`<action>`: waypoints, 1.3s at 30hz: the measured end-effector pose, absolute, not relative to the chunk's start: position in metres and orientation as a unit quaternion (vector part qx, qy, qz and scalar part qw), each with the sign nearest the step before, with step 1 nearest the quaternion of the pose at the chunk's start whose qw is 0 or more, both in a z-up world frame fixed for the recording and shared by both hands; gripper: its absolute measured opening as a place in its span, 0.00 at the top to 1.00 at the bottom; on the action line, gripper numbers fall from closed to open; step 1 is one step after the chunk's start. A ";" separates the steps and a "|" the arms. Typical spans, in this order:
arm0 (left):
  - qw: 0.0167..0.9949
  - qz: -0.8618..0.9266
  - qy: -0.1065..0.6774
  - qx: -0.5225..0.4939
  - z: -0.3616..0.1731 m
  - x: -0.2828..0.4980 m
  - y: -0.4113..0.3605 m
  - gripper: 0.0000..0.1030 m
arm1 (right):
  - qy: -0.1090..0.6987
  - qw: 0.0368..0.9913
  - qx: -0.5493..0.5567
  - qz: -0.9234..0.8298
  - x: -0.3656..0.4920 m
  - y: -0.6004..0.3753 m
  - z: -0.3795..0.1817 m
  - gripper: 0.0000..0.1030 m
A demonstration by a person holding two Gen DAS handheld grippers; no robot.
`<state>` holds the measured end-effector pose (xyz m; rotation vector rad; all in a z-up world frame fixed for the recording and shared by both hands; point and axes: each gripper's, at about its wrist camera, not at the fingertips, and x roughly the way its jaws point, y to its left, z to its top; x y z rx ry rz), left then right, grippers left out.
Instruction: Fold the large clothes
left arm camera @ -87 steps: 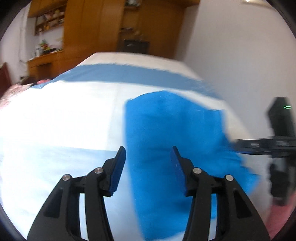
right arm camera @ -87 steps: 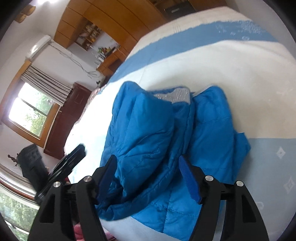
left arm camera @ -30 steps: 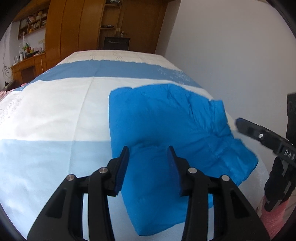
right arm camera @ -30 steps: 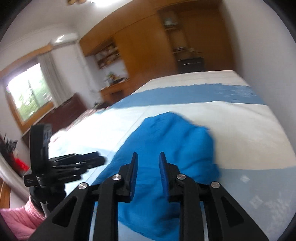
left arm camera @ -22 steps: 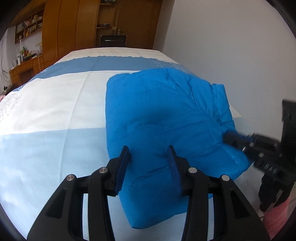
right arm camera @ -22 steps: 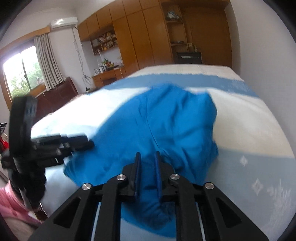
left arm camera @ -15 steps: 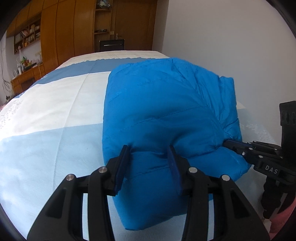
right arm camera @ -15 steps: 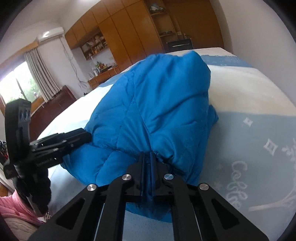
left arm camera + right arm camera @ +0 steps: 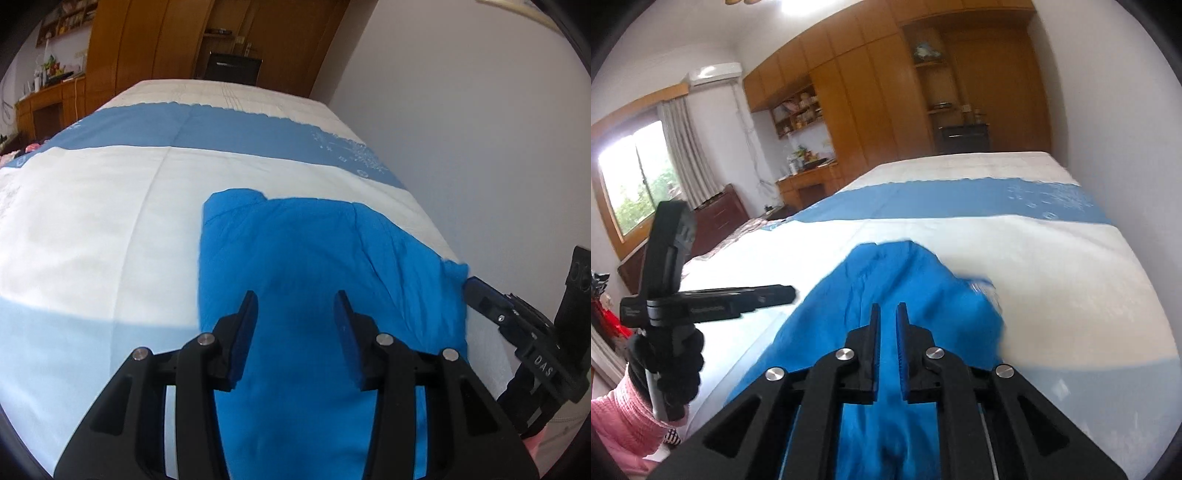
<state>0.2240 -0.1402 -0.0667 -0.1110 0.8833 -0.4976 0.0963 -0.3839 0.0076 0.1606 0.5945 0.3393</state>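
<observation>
A bright blue padded jacket (image 9: 314, 251) lies folded on the blue-and-white bed cover (image 9: 92, 221), near the bed's right side. My left gripper (image 9: 297, 310) is over its near part. The jaws are partly closed and jacket fabric fills the gap between the pads. Seen from the right wrist, the left gripper (image 9: 792, 291) reaches the jacket's (image 9: 886, 273) left edge. My right gripper (image 9: 888, 314) is over the jacket's near right part. Its jaws are opening to a narrow gap, with blue fabric showing through and no fold pinched. In the left wrist view the right gripper's tip (image 9: 471, 286) is at the jacket's right corner.
A white wall (image 9: 480, 129) runs close along the bed's right side. Wooden wardrobes (image 9: 868, 110) and a desk stand beyond the bed's far end. A dark dresser (image 9: 716, 218) and a window (image 9: 631, 177) are on the left. A black-gloved hand (image 9: 676, 354) with a pink sleeve (image 9: 620, 424) holds the left gripper.
Half a second ago the jacket bulged up close to both cameras; now it sits lower, flatter and farther off. The right jaws, then shut tight on fabric, have parted slightly.
</observation>
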 end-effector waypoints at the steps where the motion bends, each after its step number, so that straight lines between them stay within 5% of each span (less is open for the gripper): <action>1: 0.871 -0.235 0.428 -0.046 -0.071 0.232 -0.147 0.60 | 0.300 0.940 0.063 0.150 0.108 -0.381 0.002 0.91; 10: 0.838 -0.244 0.488 -0.016 -0.114 0.270 -0.178 0.58 | 0.375 0.912 0.110 0.123 0.143 -0.399 -0.071 1.00; 16: 0.838 -0.238 0.491 -0.015 -0.107 0.271 -0.175 0.59 | 0.373 0.907 0.146 0.129 0.138 -0.413 -0.063 0.99; 20: 0.854 -0.236 0.462 -0.036 -0.085 0.247 -0.137 0.57 | 0.342 0.913 0.168 0.143 0.110 -0.418 -0.035 0.86; 25: 0.865 -0.240 0.438 -0.052 -0.071 0.218 -0.088 0.39 | 0.334 0.908 0.196 0.162 0.085 -0.426 -0.015 0.40; 39: 0.786 -0.331 0.501 -0.143 -0.127 0.222 -0.070 0.21 | 0.415 0.836 0.307 0.186 0.084 -0.443 -0.064 0.16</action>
